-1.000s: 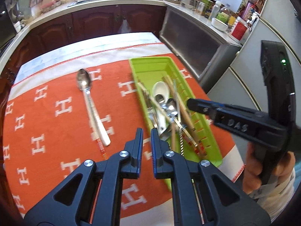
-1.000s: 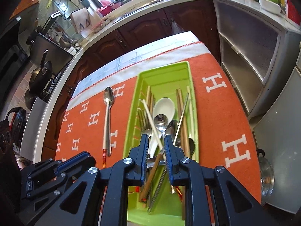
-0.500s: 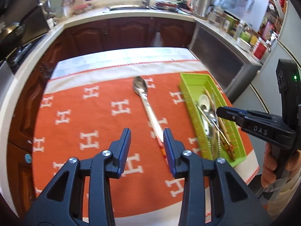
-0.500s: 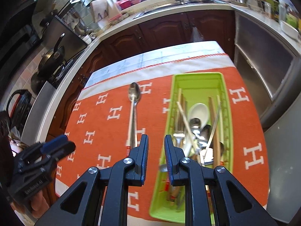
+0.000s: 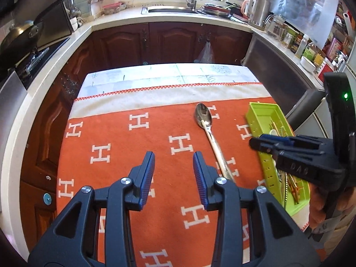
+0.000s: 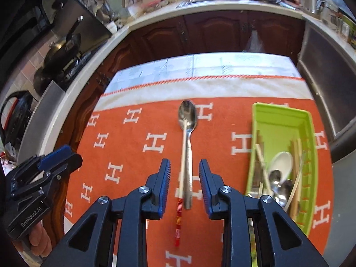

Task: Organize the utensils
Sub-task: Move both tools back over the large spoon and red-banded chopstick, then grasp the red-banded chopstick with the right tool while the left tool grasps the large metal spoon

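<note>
Kitchen counters ringed an orange cloth (image 5: pixel 124 138). Both grippers had swung left, off the green tray (image 6: pixel 310 133), now at frame right. The right gripper (image 6: pixel 184 187) had just been opening, its jaws spread and empty above the steel spoon (image 6: pixel 187 133) and chopstick (image 6: pixel 179 211) at centre. The left gripper (image 5: pixel 173 175) stood spread and empty over bare cloth. Judgement: sorting had begun; most utensils (image 6: pixel 278 178) remained in the tray.

We see our black left gripper with blue pads (image 5: pixel 173 173) at lower centre, empty, jaws parted. Our matching right gripper (image 6: pixel 184 183) has just been opening, nothing between its pads.
</note>
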`<state>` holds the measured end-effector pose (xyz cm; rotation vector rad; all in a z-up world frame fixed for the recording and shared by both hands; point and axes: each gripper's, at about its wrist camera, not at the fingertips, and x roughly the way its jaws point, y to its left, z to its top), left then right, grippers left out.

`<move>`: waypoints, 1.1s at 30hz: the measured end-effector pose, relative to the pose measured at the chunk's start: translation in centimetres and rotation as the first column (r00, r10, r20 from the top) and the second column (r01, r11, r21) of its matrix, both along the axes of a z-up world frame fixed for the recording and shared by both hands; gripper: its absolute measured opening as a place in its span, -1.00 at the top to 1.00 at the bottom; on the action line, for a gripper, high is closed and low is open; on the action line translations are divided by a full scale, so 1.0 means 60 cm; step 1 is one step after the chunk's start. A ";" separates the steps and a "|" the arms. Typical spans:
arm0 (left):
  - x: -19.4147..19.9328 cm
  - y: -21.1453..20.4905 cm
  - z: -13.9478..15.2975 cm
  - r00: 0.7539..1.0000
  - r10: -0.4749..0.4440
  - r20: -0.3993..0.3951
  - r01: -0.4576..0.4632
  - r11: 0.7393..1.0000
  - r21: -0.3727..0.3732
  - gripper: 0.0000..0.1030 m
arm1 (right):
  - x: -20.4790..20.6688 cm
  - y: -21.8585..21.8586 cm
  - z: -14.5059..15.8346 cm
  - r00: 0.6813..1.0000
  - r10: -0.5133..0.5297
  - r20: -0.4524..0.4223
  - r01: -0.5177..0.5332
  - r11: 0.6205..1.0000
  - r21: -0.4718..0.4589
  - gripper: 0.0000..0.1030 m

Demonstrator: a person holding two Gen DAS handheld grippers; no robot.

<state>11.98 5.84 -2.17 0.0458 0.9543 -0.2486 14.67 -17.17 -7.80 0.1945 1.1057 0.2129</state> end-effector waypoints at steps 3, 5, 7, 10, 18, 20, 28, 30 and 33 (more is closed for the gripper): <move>0.020 0.009 -0.022 1.000 0.006 -0.022 -0.006 1.000 -0.010 0.38 | 0.021 0.028 -0.029 0.999 0.033 -0.041 -0.033 0.999 0.006 0.48; 0.027 0.014 -0.038 0.999 0.011 -0.034 -0.012 1.000 -0.020 0.38 | 0.030 0.040 -0.052 0.996 0.043 -0.075 -0.042 0.999 0.019 0.48; 0.031 0.023 -0.060 0.999 0.014 -0.053 -0.016 0.999 -0.033 0.38 | 0.040 0.049 -0.081 0.993 0.033 -0.116 -0.030 0.999 0.022 0.49; 0.034 0.034 -0.095 0.996 0.017 -0.092 -0.020 0.999 -0.036 0.38 | 0.051 0.052 -0.119 0.985 0.019 -0.174 -0.013 0.999 0.036 0.55; 0.027 0.060 -0.162 0.987 0.024 -0.156 -0.032 0.998 -0.051 0.38 | 0.063 0.062 -0.172 0.974 0.003 -0.226 -0.003 1.000 -0.001 0.58; 0.026 0.063 -0.169 0.987 0.022 -0.162 -0.031 0.998 -0.056 0.38 | 0.063 0.064 -0.176 0.976 0.006 -0.219 -0.007 1.000 -0.005 0.60; 0.020 0.064 -0.179 0.986 0.015 -0.168 -0.026 0.998 -0.063 0.38 | 0.069 0.093 -0.185 0.981 0.023 -0.191 -0.037 0.997 -0.071 0.60; 0.020 0.063 -0.178 0.986 0.015 -0.169 -0.026 0.998 -0.066 0.38 | 0.069 0.110 -0.184 0.987 0.037 -0.154 -0.058 0.989 -0.133 0.64; 0.020 0.060 -0.177 0.986 0.011 -0.166 -0.023 0.997 -0.067 0.38 | 0.057 0.134 -0.185 0.994 0.059 -0.094 -0.080 0.967 -0.242 0.81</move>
